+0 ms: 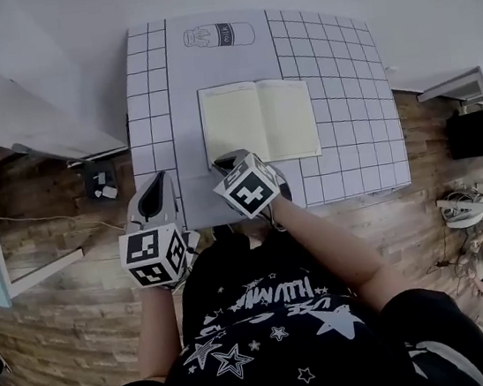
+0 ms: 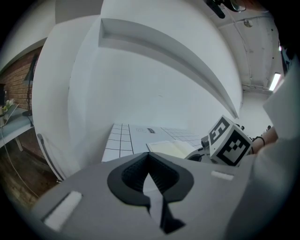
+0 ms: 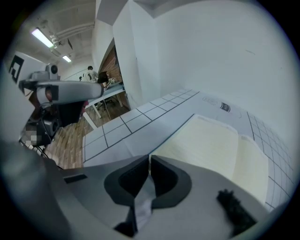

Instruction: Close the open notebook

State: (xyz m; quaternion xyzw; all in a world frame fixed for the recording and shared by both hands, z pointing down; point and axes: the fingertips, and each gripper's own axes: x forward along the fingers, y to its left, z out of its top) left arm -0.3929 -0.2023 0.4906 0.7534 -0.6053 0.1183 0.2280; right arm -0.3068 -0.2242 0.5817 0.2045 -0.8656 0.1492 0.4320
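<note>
Notebook [image 1: 258, 121] open, right hand-held gripper [image 3: 149, 157] pinching corner

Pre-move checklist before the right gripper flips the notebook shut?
1. Notebook lies open and flat on the table, nothing on either page: ok.
2. Right gripper at the notebook's near left corner: ok.
3. Its fingers closed, apparently on that corner: ok.
4. Cover pinched, or only some leaves: cannot tell.
5. Left gripper shut, empty, held left of the notebook and apart from it: ok.
</note>
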